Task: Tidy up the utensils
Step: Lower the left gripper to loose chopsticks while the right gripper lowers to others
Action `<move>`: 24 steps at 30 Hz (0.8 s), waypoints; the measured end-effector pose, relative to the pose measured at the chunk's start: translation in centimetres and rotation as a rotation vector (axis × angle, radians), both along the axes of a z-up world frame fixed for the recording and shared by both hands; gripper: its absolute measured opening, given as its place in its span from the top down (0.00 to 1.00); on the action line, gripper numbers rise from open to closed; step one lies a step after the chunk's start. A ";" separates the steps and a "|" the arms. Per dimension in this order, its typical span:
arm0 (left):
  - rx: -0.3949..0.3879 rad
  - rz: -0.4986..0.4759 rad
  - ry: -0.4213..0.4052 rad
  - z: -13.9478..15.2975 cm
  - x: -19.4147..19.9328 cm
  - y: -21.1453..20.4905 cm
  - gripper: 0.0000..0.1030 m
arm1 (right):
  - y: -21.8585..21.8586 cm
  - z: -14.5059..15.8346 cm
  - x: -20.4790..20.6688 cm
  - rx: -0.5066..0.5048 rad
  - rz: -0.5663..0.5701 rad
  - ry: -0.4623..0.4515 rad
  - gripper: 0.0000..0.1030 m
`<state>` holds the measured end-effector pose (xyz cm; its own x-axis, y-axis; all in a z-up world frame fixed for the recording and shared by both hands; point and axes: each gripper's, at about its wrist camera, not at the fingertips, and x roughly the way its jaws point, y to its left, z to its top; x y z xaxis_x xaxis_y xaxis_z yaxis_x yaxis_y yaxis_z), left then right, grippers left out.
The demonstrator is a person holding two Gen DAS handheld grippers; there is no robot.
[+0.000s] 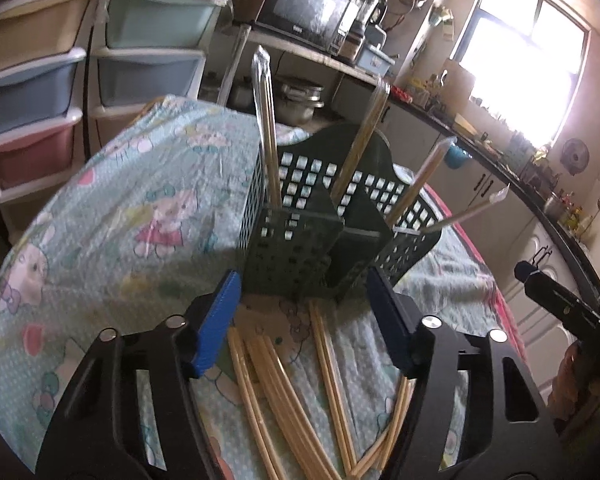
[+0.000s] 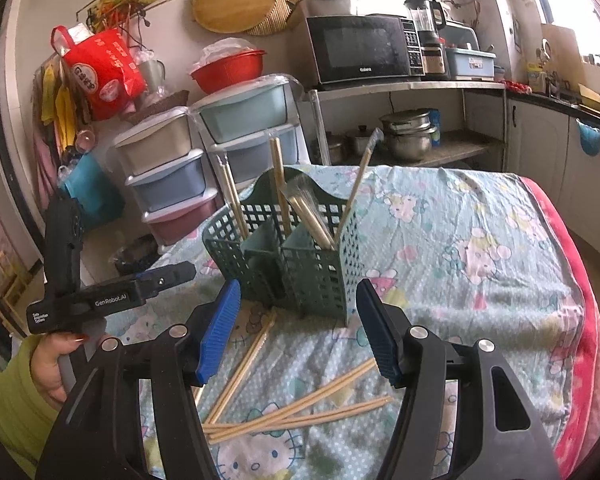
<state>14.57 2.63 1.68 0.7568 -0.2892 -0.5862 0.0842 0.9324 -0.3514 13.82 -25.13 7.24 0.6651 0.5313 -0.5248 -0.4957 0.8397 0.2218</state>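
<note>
Both claws hang spread and empty over the table, each aimed at the green utensil caddy (image 2: 300, 256), which suggests the next pick is being lined up rather than made. The left claw (image 1: 300, 320) has its blue pads either side of the caddy's near corner, with loose chopsticks (image 1: 284, 392) fanned on the cloth directly below, toward 6 o'clock. The right claw (image 2: 296, 328) is likewise wide open; in its view the loose sticks lie scattered from 6 to 7 o'clock and the other gripper sits at 9 o'clock.

Several wrapped chopsticks (image 2: 358, 184) already stand upright or lean in the caddy's compartments, so the sorting looks partly done; the rest lie flat, probably because they wait their turn.

The table wears a wrinkled cartoon-print cloth (image 2: 480, 240), soft enough that thin sticks may be awkward to pinch. Behind, at 12 o'clock, a microwave (image 2: 364, 48) sits on a shelf; stacked plastic drawers (image 2: 168, 184) stand at 10 o'clock.
</note>
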 end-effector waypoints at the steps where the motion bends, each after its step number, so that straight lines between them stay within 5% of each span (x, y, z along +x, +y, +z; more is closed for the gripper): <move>1: -0.003 -0.004 0.010 -0.3 0.0 0.0 0.49 | -0.1 -0.2 0.0 -0.001 -0.004 0.005 0.44; 16: -0.038 -0.074 0.173 -4.8 0.1 -0.7 0.73 | -1.3 -3.8 0.2 -0.023 -0.037 0.095 0.44; 24: 0.015 -0.086 0.249 -7.2 0.8 -1.5 0.73 | -1.1 -4.5 0.4 -0.021 -0.031 0.117 0.44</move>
<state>15.39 1.11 -5.49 0.5615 -0.3359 -0.7562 0.0762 0.9310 -0.3570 14.18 -26.22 2.75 0.6146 0.4996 -0.6104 -0.4414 0.8592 0.2588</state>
